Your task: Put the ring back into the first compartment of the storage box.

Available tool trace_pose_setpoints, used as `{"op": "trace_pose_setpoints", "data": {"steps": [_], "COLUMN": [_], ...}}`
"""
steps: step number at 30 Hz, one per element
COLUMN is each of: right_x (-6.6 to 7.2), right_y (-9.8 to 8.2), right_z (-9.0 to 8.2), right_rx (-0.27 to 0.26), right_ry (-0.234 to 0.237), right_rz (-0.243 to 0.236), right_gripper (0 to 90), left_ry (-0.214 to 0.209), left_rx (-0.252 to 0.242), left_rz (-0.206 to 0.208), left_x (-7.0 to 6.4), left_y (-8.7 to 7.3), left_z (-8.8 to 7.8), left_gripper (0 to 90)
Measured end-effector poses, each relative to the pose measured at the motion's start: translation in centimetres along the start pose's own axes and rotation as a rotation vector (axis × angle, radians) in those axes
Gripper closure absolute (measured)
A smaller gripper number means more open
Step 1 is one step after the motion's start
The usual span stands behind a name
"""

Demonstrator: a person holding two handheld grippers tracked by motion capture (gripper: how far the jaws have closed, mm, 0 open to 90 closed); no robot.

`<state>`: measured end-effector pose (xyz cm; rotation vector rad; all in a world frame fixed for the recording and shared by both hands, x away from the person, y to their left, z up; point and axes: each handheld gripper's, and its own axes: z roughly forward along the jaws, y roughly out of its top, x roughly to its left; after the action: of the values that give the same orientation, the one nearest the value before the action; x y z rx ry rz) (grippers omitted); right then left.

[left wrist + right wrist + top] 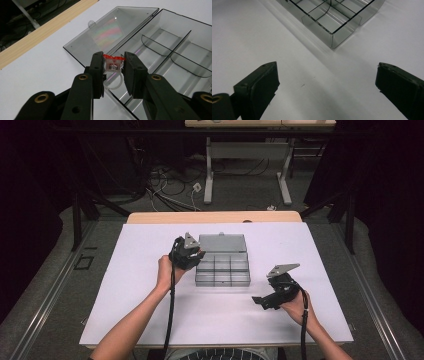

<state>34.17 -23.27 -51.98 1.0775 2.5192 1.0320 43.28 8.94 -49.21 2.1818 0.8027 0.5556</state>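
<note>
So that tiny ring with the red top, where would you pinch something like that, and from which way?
Probably just as the left gripper holds it now: by the small boxy head under the red top of the ring, one pad on each flat side. The clear hoop hangs free below, thin and round, so it would likely slip or bend. Coming from above keeps the jaws clear of the dividers in the open organiser box.

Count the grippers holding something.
1. The left gripper pinches a small red-topped ring over the open box; the right gripper is open over the table.
</note>
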Motion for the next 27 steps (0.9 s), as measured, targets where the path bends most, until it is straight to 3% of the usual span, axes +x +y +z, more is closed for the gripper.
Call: {"op": "trace_pose_setpoints", "data": {"steps": [27], "right_x": [0.0], "right_y": [0.0], "right_z": [-0.2], "right_rx": [0.011], "right_ry": [0.001], "right_rz": [-0.002], "right_gripper": [4.5], "left_ry": [-0.027], "left_rx": [0.066], "left_rz": [-0.004], "left_x": [-0.8], "left_y": [-0.1], "left_z": [3.1], "left_gripper": [69.8]}}
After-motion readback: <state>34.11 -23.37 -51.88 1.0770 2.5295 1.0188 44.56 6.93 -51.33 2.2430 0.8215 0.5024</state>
